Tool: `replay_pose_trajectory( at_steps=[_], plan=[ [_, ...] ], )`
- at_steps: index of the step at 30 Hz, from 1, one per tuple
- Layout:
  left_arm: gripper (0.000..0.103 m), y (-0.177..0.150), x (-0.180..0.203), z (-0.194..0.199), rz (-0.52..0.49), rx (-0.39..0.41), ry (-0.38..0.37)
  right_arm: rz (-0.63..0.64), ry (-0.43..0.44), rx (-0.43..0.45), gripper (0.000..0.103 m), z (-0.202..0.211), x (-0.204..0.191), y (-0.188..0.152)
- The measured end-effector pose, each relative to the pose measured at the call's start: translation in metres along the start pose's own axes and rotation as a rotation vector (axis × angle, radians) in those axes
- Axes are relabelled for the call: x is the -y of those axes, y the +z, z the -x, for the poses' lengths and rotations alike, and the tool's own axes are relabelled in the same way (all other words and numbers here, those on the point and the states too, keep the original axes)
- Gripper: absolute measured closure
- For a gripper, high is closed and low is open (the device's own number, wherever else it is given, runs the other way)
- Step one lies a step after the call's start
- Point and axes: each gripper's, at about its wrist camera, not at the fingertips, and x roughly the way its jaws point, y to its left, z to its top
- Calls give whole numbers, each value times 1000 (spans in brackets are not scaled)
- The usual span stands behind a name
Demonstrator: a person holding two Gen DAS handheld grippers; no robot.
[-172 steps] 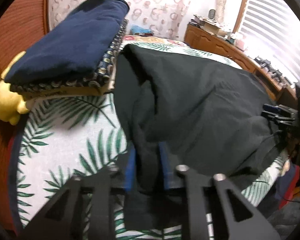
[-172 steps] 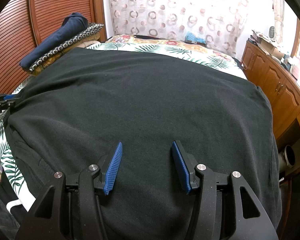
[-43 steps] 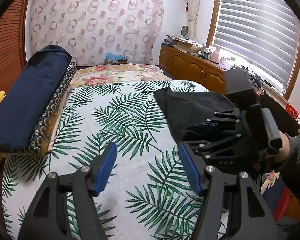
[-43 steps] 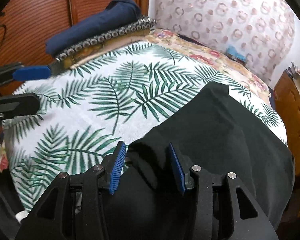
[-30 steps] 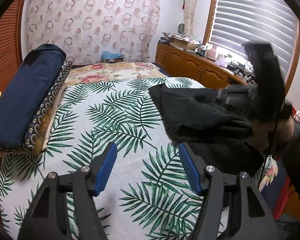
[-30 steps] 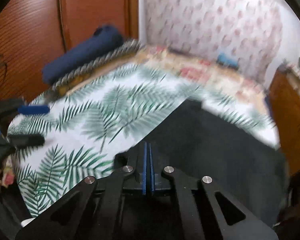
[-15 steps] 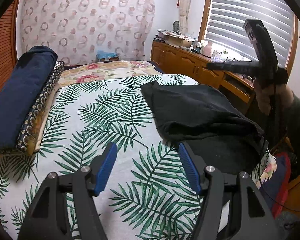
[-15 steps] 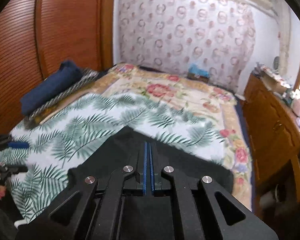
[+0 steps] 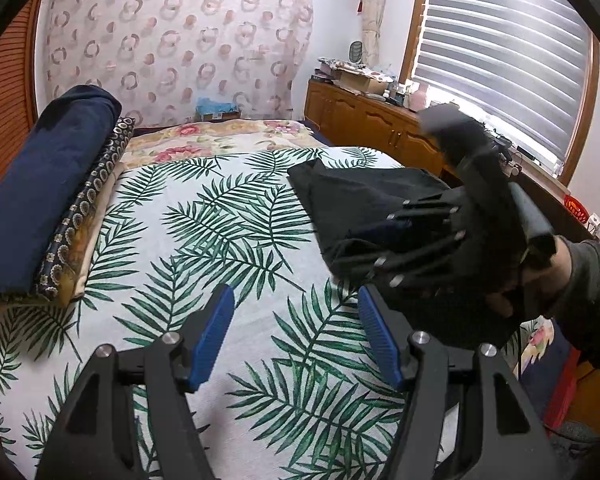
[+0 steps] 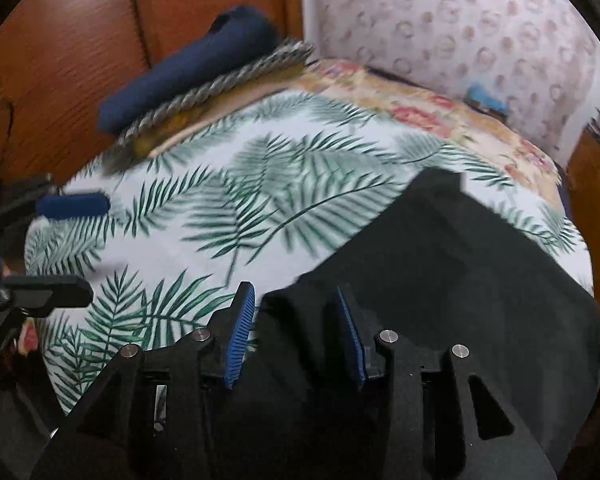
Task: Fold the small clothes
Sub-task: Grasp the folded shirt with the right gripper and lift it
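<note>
Over on the left, a folded navy blanket (image 9: 40,196) sits stacked on patterned bedding against the wooden wall, well apart from the work. The palm-leaf bedspread (image 9: 204,240) lies bare across the middle of the bed. The left gripper (image 9: 296,338) hovers above that bare stretch, its blue fingers (image 9: 214,334) spread wide with nothing between them, as they were a second ago.

Further right lies the black garment (image 9: 364,196), folded over itself into a thick slab along the right side of the bed, its near part spilling toward the edge. Here is the change: half a second ago the right gripper was lifted high with its fingers pressed together; now the right gripper (image 10: 296,334) has swung back down to the cloth's near left corner, fingers parted, with a raised ridge of black fabric sitting between them. The right-wrist view is blurred with movement, so I cannot tell whether the pads touch the cloth.

To my eye that means one fold is laid and the next is being lined up: the corner looks ready to be pinched and carried across.
</note>
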Motion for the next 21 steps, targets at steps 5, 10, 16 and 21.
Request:
replay_pose_trajectory(
  at_steps=[5, 10, 16, 21],
  plan=[
    [40, -1, -3, 3, 4, 5, -1, -24, -33, 16, 93, 0, 7, -2],
    [40, -2, 0, -1, 2, -5, -7, -98, -43, 138, 95, 47, 38, 5],
    [40, -3, 11, -7, -18, -20, -24, -152, -225, 225, 95, 105, 107, 18],
    [40, -5, 19, -13, -31, -34, -36, -221, -367, 177, 95, 112, 182, 11]
  ],
)
